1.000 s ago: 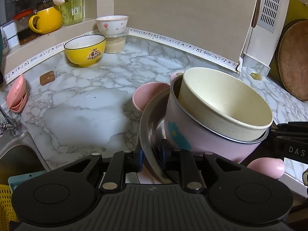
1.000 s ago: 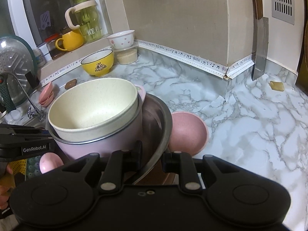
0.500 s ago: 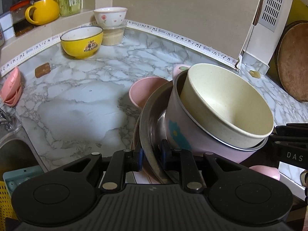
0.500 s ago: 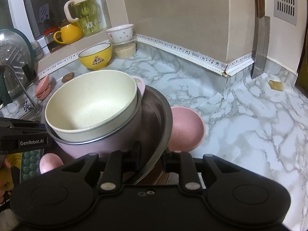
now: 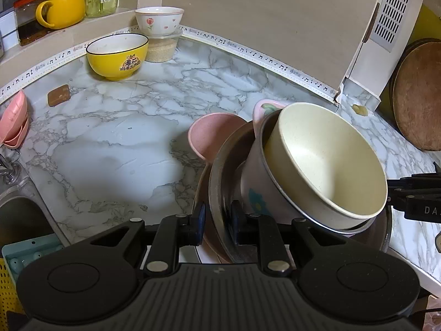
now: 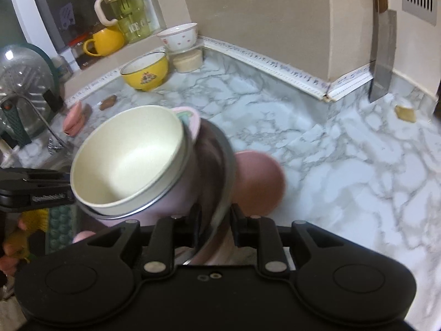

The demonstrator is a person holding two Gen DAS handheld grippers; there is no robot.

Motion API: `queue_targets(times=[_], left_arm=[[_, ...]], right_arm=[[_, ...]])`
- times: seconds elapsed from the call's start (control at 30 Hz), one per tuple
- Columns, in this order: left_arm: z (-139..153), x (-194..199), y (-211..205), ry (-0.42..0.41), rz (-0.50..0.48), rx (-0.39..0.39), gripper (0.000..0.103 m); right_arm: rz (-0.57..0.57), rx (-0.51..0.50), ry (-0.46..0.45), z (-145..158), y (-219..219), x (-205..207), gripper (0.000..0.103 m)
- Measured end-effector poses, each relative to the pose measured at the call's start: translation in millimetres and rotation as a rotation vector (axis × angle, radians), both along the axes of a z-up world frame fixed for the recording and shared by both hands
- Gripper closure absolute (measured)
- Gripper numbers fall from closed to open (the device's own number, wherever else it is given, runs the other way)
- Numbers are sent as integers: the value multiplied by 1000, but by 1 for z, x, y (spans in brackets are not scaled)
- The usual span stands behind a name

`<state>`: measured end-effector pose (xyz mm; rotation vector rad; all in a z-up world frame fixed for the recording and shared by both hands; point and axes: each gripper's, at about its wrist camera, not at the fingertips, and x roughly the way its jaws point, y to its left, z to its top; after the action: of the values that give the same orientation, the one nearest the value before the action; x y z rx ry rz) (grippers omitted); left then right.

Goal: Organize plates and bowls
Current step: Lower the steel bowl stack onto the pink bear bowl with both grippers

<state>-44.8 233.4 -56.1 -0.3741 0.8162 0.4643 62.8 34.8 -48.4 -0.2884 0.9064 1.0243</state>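
A cream bowl (image 5: 325, 165) (image 6: 126, 165) sits inside a pink pot-like bowl (image 5: 253, 184), which rests in a steel basin (image 5: 217, 165) (image 6: 228, 162). A pink bowl (image 5: 212, 132) (image 6: 259, 182) lies under the basin. The whole stack hangs tilted over the marble counter (image 5: 110, 143). My left gripper (image 5: 217, 222) is shut on the basin's near rim. On the opposite side, the jaws of my right gripper (image 6: 215, 220) are opening, with the rim still between them. Each gripper shows at the edge of the other's view.
At the back stand a yellow bowl (image 5: 117, 55) and a white flowered bowl (image 5: 160, 22) on a tub. A sink (image 5: 16, 215) lies left, pink dishes (image 5: 13, 121) beside it. A wooden board (image 5: 416, 93) and a cleaver (image 6: 381, 55) lean at the right.
The stack has tipped further, the cream bowl's mouth turning more sideways. The right gripper's fingers have parted slightly around the rim. Both views sit a little closer to the counter.
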Motion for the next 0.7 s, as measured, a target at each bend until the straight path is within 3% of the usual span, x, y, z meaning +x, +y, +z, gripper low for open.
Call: queue_targets(times=[0.1, 0.37, 0.47, 0.5, 0.53, 0.7], left_arm=[[5, -4, 0, -5, 12, 12, 84], [29, -19, -8, -34, 39, 66, 83], [41, -25, -16, -57, 44, 84, 58], [45, -28, -20, -69, 44, 97, 45], [49, -29, -24, -78, 44, 112, 40], [65, -36, -42, -112, 34, 150, 39]], right_arm=[[-12, 4, -3, 2, -5, 1, 71], [-26, 41, -117, 25, -21, -12, 58], [-22, 70, -153, 34, -26, -23, 49], [-16, 81, -167, 38, -28, -27, 46], [-12, 91, -183, 41, -30, -33, 40], [-2, 138, -222, 53, -36, -52, 23]])
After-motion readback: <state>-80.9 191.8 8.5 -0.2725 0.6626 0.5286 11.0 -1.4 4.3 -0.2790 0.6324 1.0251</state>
